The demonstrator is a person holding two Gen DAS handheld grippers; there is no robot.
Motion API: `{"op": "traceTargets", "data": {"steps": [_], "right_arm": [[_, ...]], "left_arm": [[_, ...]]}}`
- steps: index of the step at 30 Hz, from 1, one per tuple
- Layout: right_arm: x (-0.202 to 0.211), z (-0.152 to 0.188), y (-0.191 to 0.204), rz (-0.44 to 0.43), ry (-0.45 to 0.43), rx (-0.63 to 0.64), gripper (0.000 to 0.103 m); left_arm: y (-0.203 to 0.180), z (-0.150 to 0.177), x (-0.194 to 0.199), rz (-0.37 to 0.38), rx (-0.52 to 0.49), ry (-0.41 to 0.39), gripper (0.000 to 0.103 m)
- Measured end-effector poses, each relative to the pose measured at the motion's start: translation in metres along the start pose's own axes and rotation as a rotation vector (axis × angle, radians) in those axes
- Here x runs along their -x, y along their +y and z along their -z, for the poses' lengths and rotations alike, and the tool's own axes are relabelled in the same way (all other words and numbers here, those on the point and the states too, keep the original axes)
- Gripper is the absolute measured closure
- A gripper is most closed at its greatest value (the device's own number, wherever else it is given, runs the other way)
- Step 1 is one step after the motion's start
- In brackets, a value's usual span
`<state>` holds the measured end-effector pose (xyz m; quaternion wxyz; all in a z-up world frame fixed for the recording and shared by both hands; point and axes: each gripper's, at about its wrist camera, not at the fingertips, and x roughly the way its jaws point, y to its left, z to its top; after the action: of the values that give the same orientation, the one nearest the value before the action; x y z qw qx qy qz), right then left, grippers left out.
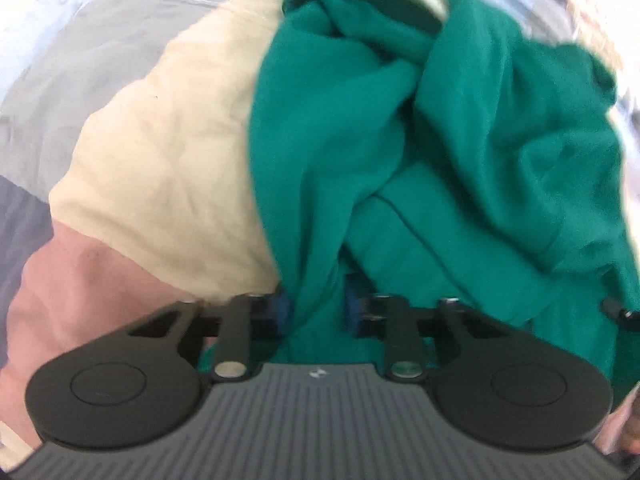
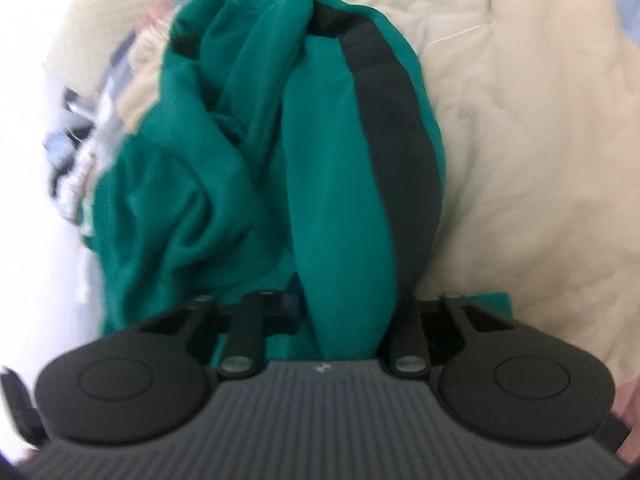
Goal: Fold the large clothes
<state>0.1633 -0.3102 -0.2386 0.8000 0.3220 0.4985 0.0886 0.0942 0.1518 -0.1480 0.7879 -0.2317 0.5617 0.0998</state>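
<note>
A large green garment lies bunched and twisted over a bedcover of cream, grey and pink patches. In the left wrist view its cloth runs down between the blue pads, and my left gripper is shut on a fold of it. In the right wrist view the same green garment shows a broad black stripe along one side. A thick roll of that cloth passes between the fingers of my right gripper, which is shut on it. The fingertips of both grippers are buried in fabric.
The cream patch of the bedcover spreads left of the garment, with grey and pink patches beyond. In the right wrist view cream bedcover fills the right side. A blurred dark and pale object sits at the left edge.
</note>
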Motion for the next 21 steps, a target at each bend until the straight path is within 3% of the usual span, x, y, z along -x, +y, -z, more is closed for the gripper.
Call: {"op": "traceTargets", "data": {"steps": [5, 8, 12, 18, 21], "right_arm": [[0.034, -0.002, 0.010, -0.199, -0.095, -0.006, 0.094], [0.062, -0.004, 0.006, -0.353, -0.147, -0.042, 0.094], [0.084, -0.006, 0.001, -0.489, -0.169, -0.072, 0.094], [0.108, -0.008, -0.011, -0.636, -0.199, -0.158, 0.094], [0.112, -0.017, -0.009, -0.631, -0.200, -0.166, 0.094]], "left_arm": [[0.013, -0.005, 0.050, 0.173, 0.077, -0.091, 0.087], [0.019, -0.011, 0.076, 0.255, 0.121, -0.125, 0.088], [0.034, -0.018, 0.109, 0.354, 0.164, -0.170, 0.089], [0.056, -0.029, 0.132, 0.472, 0.233, -0.196, 0.089], [0.061, -0.047, 0.130, 0.513, 0.271, -0.199, 0.089]]}}
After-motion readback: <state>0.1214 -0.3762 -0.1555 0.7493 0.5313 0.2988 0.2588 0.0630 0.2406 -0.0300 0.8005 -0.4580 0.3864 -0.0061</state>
